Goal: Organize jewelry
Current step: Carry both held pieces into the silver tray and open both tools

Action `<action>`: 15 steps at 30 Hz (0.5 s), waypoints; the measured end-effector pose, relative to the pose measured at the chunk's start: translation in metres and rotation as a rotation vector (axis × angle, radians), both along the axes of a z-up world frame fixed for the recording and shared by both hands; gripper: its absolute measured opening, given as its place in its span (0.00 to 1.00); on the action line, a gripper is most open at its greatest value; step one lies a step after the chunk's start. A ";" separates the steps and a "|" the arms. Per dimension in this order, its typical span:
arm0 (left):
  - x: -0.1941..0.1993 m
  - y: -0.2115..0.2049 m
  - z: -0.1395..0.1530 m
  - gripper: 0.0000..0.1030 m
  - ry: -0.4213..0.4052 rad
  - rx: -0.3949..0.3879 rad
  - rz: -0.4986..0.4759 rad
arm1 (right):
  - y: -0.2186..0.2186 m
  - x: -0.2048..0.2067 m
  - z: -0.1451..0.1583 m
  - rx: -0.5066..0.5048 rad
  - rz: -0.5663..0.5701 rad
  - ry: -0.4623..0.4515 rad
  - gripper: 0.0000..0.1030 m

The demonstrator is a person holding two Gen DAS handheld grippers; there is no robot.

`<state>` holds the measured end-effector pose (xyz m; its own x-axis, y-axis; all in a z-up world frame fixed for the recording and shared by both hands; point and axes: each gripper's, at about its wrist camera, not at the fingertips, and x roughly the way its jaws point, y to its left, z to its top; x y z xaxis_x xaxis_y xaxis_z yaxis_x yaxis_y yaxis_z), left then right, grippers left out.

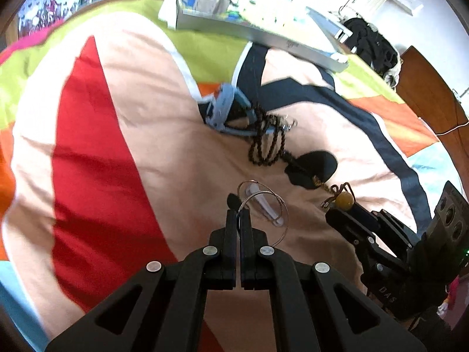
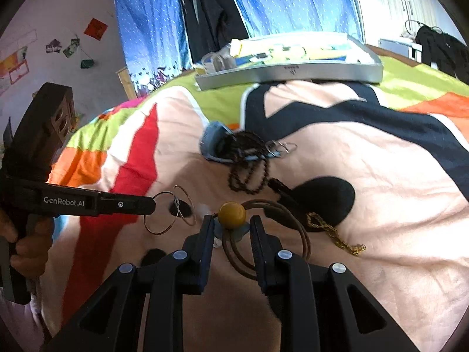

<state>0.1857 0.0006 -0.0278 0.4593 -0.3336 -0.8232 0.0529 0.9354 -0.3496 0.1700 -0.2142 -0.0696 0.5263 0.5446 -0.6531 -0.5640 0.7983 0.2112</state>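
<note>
Bedspread [image 1: 146, 152], bold colour patches, serves as work surface. Left wrist view: left gripper [image 1: 238, 211] pinched shut on thin hoop earrings [image 1: 263, 214]; should lift straight, keep wire from bending. Jewelry box [image 1: 225, 111] ahead, draped by bead necklace [image 1: 266, 143], blocks entry.
Right wrist view: right gripper [image 2: 231, 220] half open, straddling amber bead bracelet [image 2: 232, 214], not clamped; gold chain [image 2: 334, 234] near, snag risk

Bright daylight over a bed [image 2: 381, 176] with colourful patchwork bedding. At twelve o'clock, blue dotted curtains [image 2: 293, 6]; at ten o'clock, pale wall [image 2: 58, 6] with paper pictures.
</note>
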 end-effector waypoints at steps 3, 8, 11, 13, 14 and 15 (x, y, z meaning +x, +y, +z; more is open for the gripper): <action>0.002 0.000 0.022 0.00 -0.057 0.008 -0.009 | 0.007 -0.003 0.012 0.005 0.015 -0.029 0.23; 0.019 -0.003 0.054 0.00 -0.143 0.024 -0.033 | 0.016 0.002 0.035 0.007 0.040 -0.082 0.23; 0.043 -0.002 0.072 0.00 -0.188 0.014 -0.032 | 0.020 0.020 0.055 0.006 0.054 -0.110 0.23; 0.065 0.003 0.084 0.00 -0.216 -0.031 -0.016 | 0.022 0.037 0.068 -0.004 0.056 -0.137 0.23; 0.077 0.005 0.088 0.00 -0.228 -0.049 -0.006 | 0.023 0.047 0.075 -0.007 0.052 -0.149 0.23; 0.087 0.007 0.091 0.00 -0.239 -0.057 -0.001 | 0.025 0.054 0.078 -0.010 0.047 -0.157 0.23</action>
<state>0.2727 0.0079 0.0631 0.6386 -0.3766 -0.6711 0.1410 0.9146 -0.3791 0.2242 -0.1896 0.0088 0.5963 0.5652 -0.5701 -0.6266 0.7716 0.1096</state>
